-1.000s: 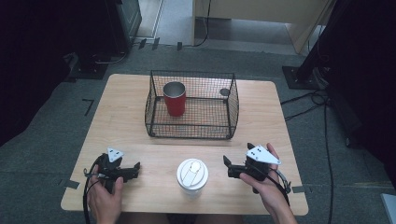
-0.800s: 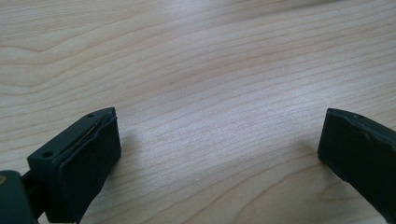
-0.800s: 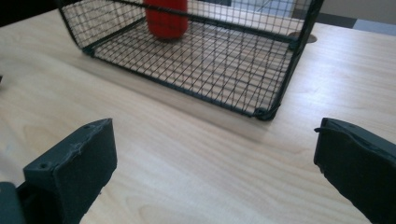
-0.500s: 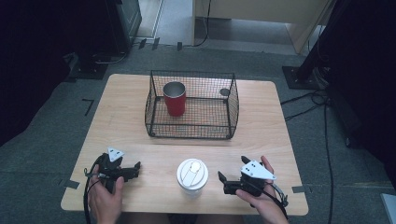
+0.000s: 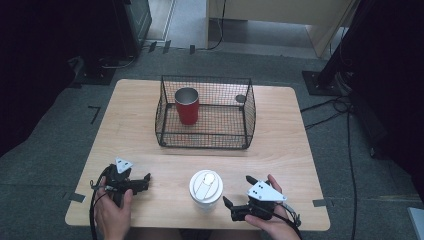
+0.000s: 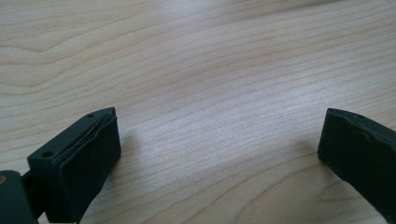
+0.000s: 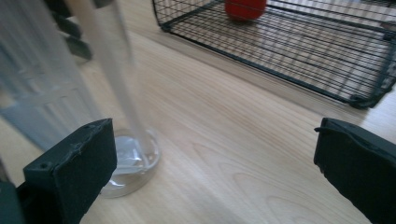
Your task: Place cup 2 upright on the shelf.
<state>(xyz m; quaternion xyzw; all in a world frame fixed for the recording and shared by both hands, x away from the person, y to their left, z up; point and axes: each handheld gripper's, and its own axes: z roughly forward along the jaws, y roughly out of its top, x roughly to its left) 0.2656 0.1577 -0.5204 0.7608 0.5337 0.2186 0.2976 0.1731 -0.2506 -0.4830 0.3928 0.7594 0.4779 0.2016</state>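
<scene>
**Lidded cup within reach of the right tool**

Right tool (image 5: 234, 209) spread wide, held low just beside the clear lidded cup (image 5: 206, 189) near the front edge of the tabletop (image 5: 280, 150); nothing gripped. Left tool (image 5: 144, 181) likewise spread wide, over bare wood, well apart from the cup.

Judged light and thin-walled, probably slick and easy to crush or tip. Best taken around the lower body, gently, not by the white lid (image 5: 206, 183).

Counted: one lidded cup, one wire basket (image 5: 205, 142), one red tumbler (image 5: 187, 106) inside it, one small dark round thing (image 5: 240, 99) at its far side, two tools.
</scene>
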